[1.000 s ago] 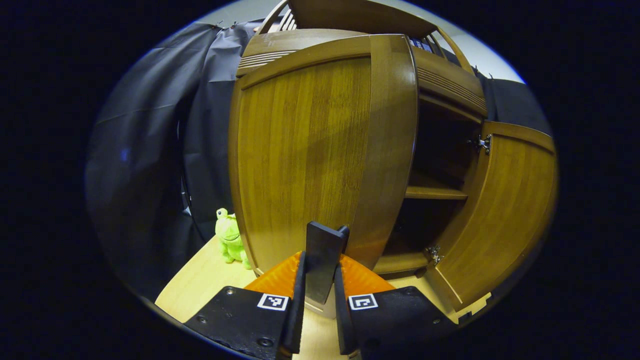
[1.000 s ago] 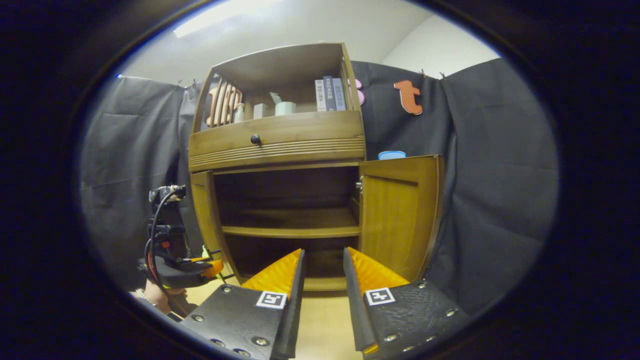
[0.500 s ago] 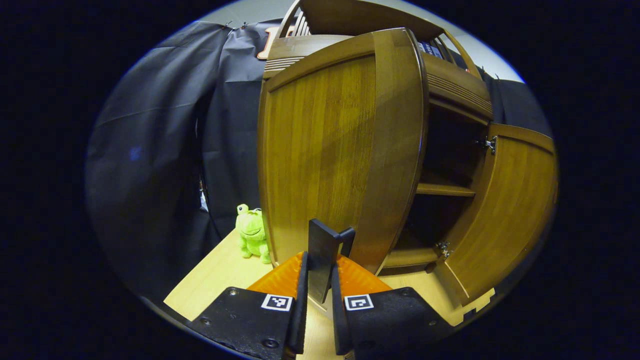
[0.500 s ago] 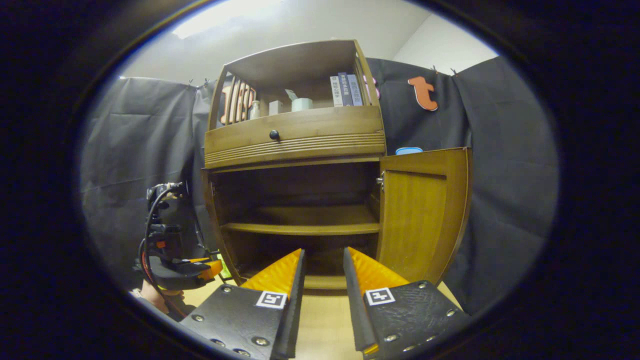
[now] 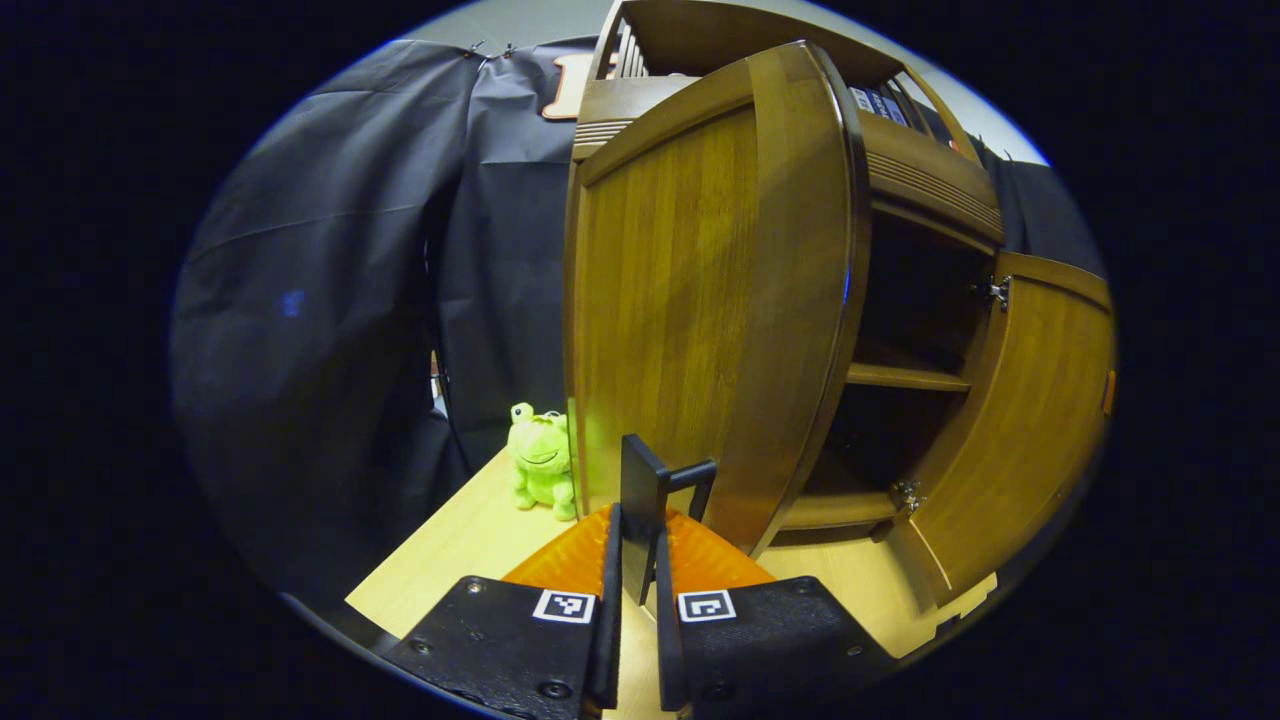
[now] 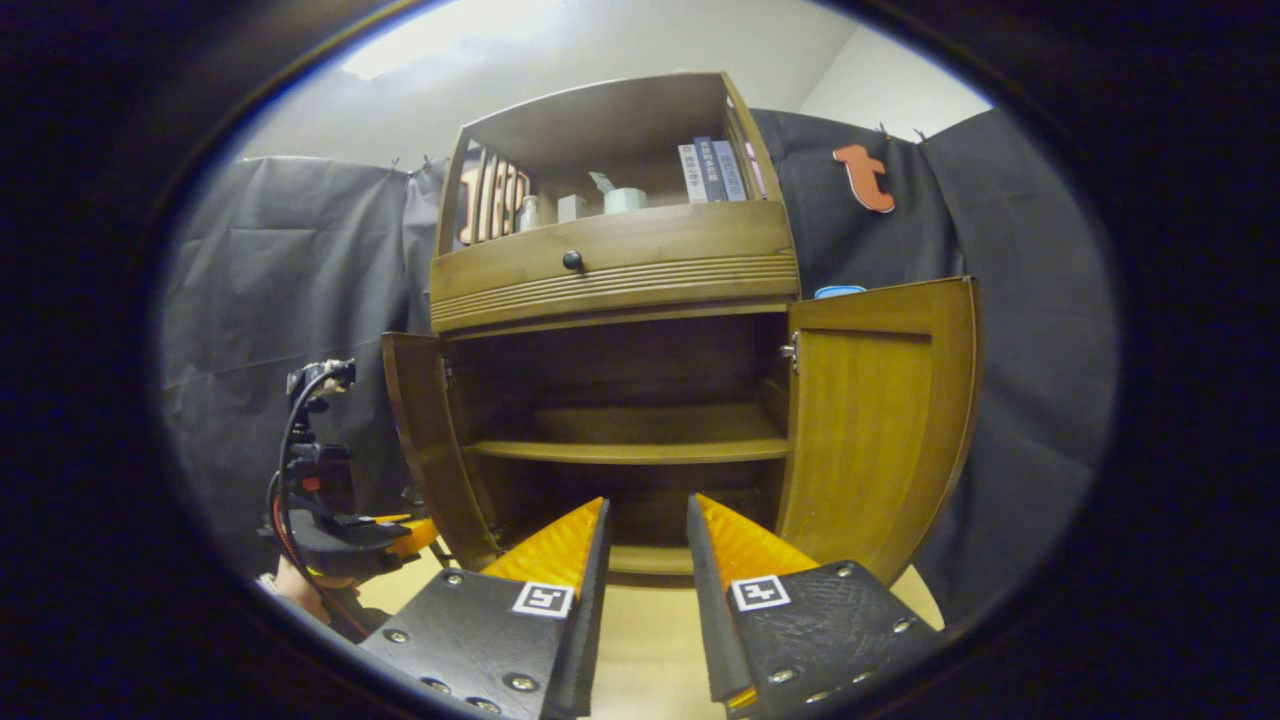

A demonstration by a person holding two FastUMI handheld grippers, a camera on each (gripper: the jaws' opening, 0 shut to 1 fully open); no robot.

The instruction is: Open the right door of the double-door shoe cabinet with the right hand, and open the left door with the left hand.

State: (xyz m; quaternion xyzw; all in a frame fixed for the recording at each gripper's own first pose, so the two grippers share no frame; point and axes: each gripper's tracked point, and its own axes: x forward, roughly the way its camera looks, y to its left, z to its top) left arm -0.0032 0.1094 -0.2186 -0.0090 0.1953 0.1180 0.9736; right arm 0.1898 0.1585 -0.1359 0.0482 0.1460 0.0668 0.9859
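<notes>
The left gripper, clamped on the dark flat door handle, has swung the brown wooden left door wider toward nine o'clock. The right gripper hangs slightly parted, empty; the right door stands open, so both doors look nearly done.

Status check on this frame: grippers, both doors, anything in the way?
Left gripper shut on left door handle. Right gripper open, holding nothing. Right door swung wide. Frog toy beside left door.
</notes>
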